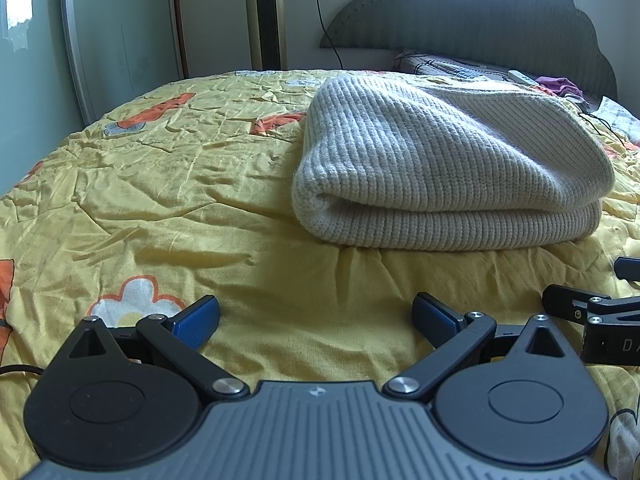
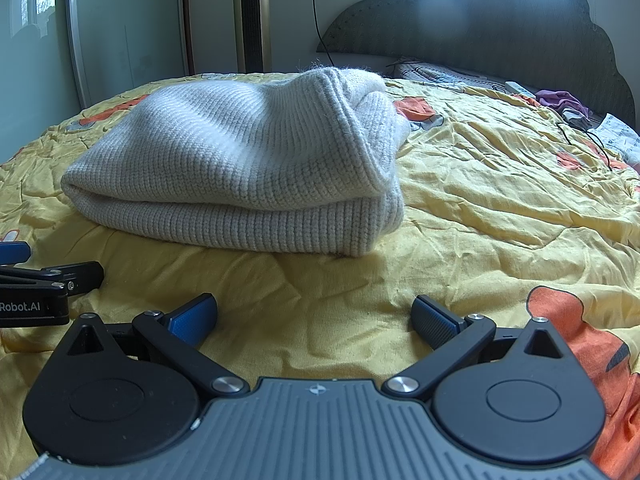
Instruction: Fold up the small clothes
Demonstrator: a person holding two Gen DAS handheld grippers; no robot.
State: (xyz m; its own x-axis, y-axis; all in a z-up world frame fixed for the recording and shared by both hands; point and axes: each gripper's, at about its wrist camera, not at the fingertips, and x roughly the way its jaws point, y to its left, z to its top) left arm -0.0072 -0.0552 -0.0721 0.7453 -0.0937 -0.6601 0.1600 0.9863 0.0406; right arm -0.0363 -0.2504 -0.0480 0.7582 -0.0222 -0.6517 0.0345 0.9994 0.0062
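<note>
A cream ribbed knit garment (image 1: 448, 168) lies folded in a thick stack on the yellow flowered bedsheet (image 1: 180, 184). In the right wrist view the garment (image 2: 240, 168) sits ahead and to the left. My left gripper (image 1: 316, 320) is open and empty, low over the sheet, short of the garment's near edge. My right gripper (image 2: 314, 320) is open and empty too, a little back from the garment. Each gripper shows at the edge of the other's view: the right one (image 1: 592, 312) beside the left one, the left one (image 2: 40, 288) beside the right one.
A dark scalloped headboard (image 1: 480, 16) stands at the far end. Small items, a purple cloth (image 2: 560, 100) and a black cable (image 2: 588, 136) lie near it. A gold tower fan (image 1: 266, 12) and a wardrobe door (image 1: 120, 28) stand beyond the bed's left side.
</note>
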